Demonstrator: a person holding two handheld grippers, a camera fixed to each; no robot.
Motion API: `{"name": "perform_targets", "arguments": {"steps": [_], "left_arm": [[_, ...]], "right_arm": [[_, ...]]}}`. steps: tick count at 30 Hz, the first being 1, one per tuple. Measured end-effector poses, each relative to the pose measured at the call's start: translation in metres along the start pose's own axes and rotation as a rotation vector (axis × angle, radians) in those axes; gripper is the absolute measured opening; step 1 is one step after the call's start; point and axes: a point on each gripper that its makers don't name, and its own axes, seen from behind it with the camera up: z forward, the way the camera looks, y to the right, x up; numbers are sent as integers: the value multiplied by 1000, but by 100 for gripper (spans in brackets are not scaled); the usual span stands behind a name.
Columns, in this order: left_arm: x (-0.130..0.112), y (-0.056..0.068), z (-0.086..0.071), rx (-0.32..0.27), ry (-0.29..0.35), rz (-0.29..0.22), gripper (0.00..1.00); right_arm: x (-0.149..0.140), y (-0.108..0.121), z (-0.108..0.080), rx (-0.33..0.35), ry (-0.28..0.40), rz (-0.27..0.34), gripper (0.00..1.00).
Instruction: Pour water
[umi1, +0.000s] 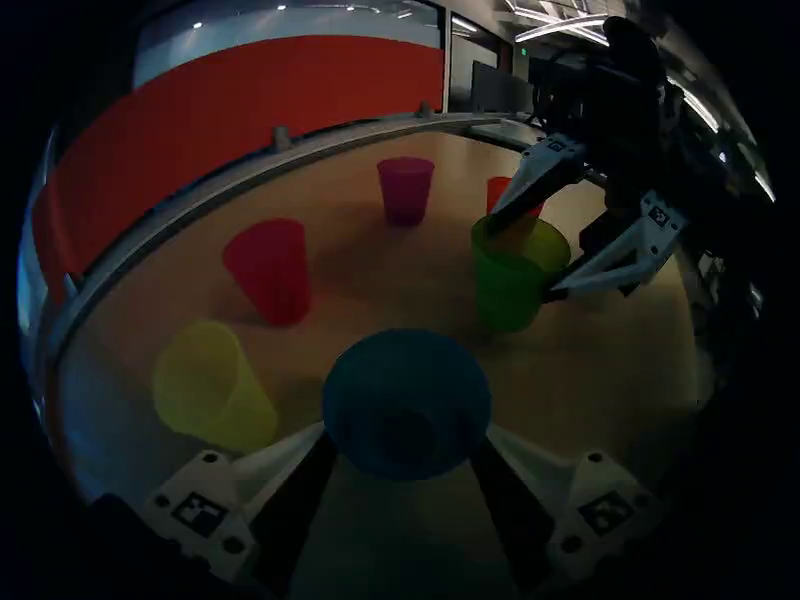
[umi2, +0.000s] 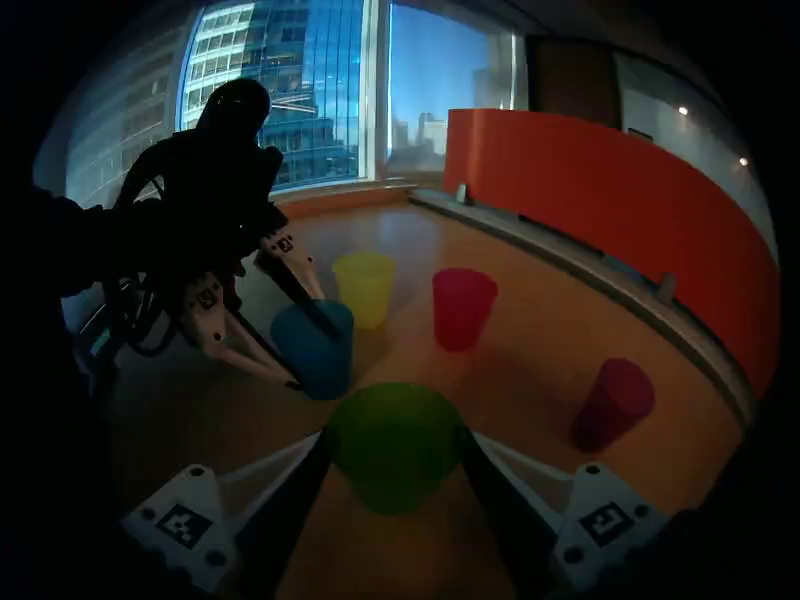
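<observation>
A blue cup (umi1: 405, 395) stands upright between my left gripper's (umi1: 405, 440) fingers, which are shut on its sides. Across the wooden table (umi1: 620, 370), my right gripper (umi1: 519, 258) is shut on a green cup (umi1: 505, 290). In the right gripper view the green cup (umi2: 395, 470) sits between my right gripper's (umi2: 395, 440) fingers. Farther off, the left gripper (umi2: 315, 357) clasps the blue cup (umi2: 318, 365). Both cups look to rest on the table. I cannot tell whether either holds water.
A yellow cup (umi1: 210, 385), a red cup (umi1: 270, 268), a purple cup (umi1: 405, 188) and an orange cup (umi1: 497, 190) stand around the table. A red wall panel (umi1: 250, 110) runs behind it. A person (umi2: 215, 190) is by the windows (umi2: 290, 90).
</observation>
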Motion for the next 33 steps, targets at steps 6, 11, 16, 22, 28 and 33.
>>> {"name": "perform_targets", "arguments": {"steps": [6,11,16,22,28,33], "left_arm": [[-11,-2,-6,12,-21,-2,84],[-20,-1,-12,16,-31,-6,84],[-24,3,-18,18,-27,-19,84],[-26,6,-27,22,-21,-24,84],[-30,5,-32,35,-20,-32,85],[-28,6,-34,40,-10,-45,85]], "right_arm": [[-3,1,5,-2,-5,2,92],[-5,0,8,-2,-7,6,92],[-8,-1,10,-4,-10,7,92],[-11,-2,8,-10,-10,11,92],[-15,-2,4,-22,-8,18,94],[-18,-2,4,-34,-12,19,99]]}}
